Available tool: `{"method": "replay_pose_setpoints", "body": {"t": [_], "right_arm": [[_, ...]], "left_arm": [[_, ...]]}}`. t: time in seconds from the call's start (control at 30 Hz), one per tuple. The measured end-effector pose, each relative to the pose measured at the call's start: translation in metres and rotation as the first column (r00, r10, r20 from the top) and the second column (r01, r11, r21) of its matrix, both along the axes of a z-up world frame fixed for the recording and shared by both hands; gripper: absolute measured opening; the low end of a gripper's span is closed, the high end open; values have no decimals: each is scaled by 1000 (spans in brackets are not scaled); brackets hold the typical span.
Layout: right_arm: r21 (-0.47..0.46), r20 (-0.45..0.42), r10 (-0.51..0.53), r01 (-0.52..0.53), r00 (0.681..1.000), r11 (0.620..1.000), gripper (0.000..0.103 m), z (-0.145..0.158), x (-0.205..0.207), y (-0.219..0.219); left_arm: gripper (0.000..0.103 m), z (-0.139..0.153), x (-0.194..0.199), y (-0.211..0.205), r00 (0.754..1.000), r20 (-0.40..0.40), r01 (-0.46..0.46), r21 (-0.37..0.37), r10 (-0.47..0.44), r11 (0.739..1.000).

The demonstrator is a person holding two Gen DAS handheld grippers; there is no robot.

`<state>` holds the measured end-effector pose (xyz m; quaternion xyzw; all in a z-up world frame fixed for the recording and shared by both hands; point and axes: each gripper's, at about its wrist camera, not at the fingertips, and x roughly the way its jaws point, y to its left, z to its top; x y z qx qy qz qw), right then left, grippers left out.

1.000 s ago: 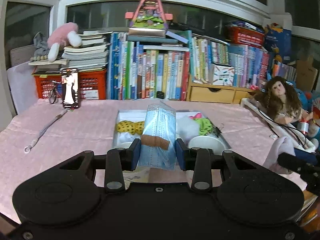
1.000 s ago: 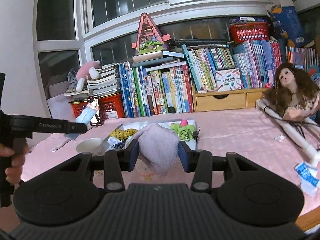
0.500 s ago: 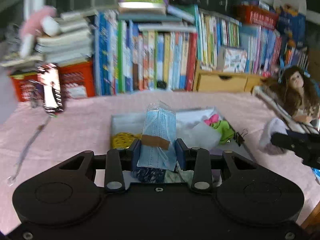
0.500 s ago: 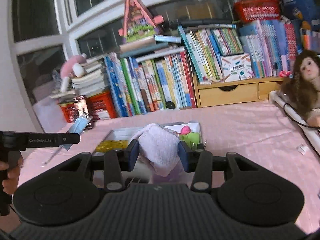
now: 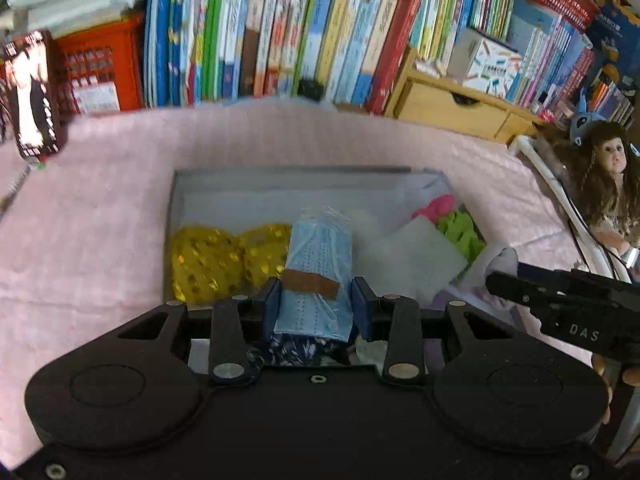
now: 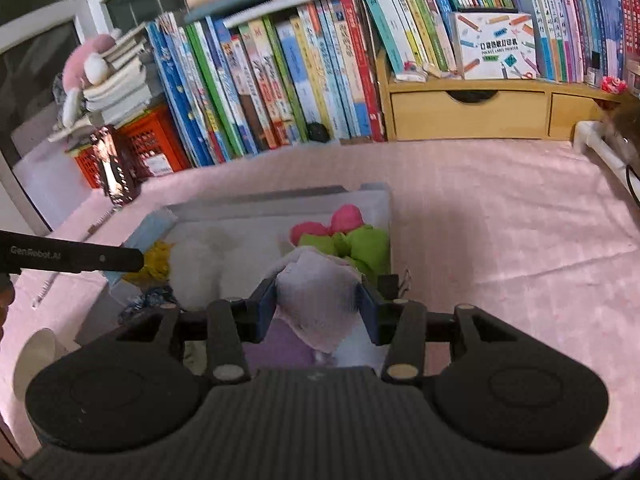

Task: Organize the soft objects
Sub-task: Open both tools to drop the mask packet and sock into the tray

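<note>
My left gripper is shut on a blue pack of face masks in clear plastic with a brown tape strip, held over the grey box. My right gripper is shut on a pale lilac cloth, held over the box's right part. In the box lie a yellow sequin bow, a white sponge pad, and a pink and green soft item. The right gripper shows in the left wrist view with the cloth.
The box sits on a pink tablecloth. A row of books, an orange crate and wooden drawers line the back. A doll lies at the right. A white cup stands left of the box.
Both grippers have moved forward and tilted down over the box, each still holding its item. The box now fills the middle of both views.
</note>
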<state>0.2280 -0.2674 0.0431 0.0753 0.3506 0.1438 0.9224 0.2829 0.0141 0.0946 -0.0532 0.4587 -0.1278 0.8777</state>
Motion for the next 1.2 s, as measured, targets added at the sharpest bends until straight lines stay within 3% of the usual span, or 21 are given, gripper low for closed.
{"method": "replay_pose_setpoints", "body": {"t": [0.17,0.27,0.33,0.43,0.6,0.97,1.2], "right_arm": [[11,-20,-3,3,1000,1000,57,-11,1,-3],[22,-33,-22,23,999,999,58,-13,-5,-2],[6,0,-24,24,1000,1000,66,-11,-10,0],[15,20,-51,50,999,999,69,-6,-19,-1],[-21,76,-61,63,995,998,75,10,-35,1],[-70,205,-84,100,975,993,83,47,-80,4],[-62,289,-96,119,952,991,87,63,-120,9]], "left_arm": [[37,-18,0,-6,1000,-11,0,25,0,1000],[48,-20,-2,-8,1000,-22,5,27,-4,1000],[56,-18,-6,-8,1000,6,-1,41,1,999],[65,-13,-13,-7,999,27,-20,35,19,999],[72,3,-28,-8,997,71,-16,32,13,999],[76,43,-86,-10,979,201,-11,21,7,1000],[82,61,-146,-8,950,312,1,25,-9,1000]]}}
